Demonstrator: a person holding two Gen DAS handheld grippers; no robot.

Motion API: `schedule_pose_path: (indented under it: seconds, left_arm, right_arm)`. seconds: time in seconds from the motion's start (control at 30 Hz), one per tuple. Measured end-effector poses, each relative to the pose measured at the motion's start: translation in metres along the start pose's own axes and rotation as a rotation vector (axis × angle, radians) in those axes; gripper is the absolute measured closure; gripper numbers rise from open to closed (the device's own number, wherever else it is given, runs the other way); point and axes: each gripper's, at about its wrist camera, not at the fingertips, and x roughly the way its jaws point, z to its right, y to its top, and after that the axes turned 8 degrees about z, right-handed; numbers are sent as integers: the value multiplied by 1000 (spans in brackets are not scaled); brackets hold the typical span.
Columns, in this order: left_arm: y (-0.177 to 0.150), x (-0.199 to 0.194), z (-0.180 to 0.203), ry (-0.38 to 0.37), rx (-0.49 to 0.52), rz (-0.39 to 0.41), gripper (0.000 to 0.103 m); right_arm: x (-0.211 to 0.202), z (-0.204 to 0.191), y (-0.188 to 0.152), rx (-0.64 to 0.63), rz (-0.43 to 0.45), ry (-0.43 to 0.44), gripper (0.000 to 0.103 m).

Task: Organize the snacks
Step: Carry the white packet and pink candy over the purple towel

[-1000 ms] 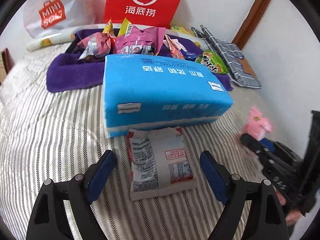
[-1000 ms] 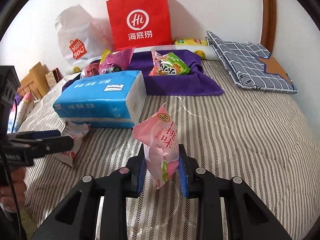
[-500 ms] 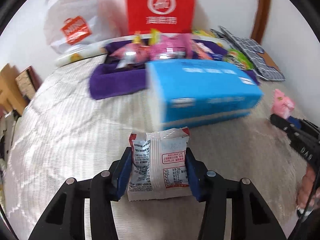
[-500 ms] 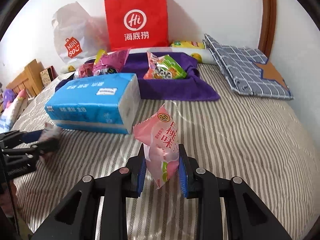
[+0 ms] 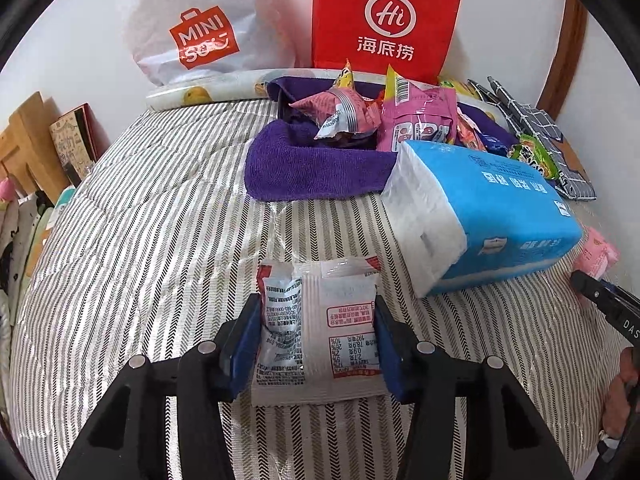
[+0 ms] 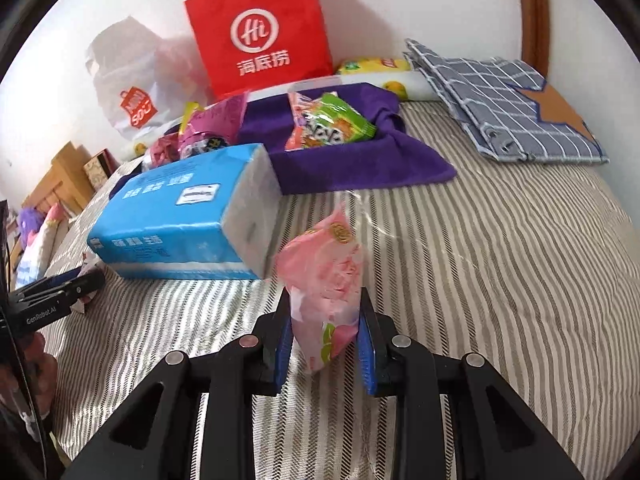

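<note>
White snack packet (image 5: pixel 318 330) between left gripper (image 5: pixel 316 346) fingers.

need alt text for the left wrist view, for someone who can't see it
The left hand-held gripper is shut on a white snack packet above a striped bedspread. Beyond lie a blue tissue pack, a purple towel heaped with snacks, and a red paper bag against the wall.
</note>
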Motion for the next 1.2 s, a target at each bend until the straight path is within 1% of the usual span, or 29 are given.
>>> schedule_pose_path:
  seconds: [0.13,0.33,0.43,0.5,0.6,0.8,0.97,1.2]
  left_arm:
    - [-1,-2,-2,-18,-18,1,51]
    - [-1,-2,-1,-14,-12,0,51]
    - [-1,-3,-5,-28,-32,6,52]
    - [-2,-4,-8,-50,-49,11,52]
    - [-1,-4,-11,-67,-68,13,52]
    - [0,-4,-11,-72,-72,10,52]
    - [-1,-2,-9,-56,-54,9,52]
    - [-1,-2,-9,-56,-52,10,52]
  right_arm:
    - [2,-2,2,-11,-8,4,75]
    - [-1,0,2,-2,9,14,75]
    - [-5,-1,3,-3,27,45,76]
    - [-5,-2,1,-12,31,39,79]
    - [-7,-7,2,-36,42,32,79]
    - [-9,-12,1,-64,51,33,79]
    - [-9,-10,-1,-57,52,37,79]
    - [-11,-8,-1,-43,61,46,79]
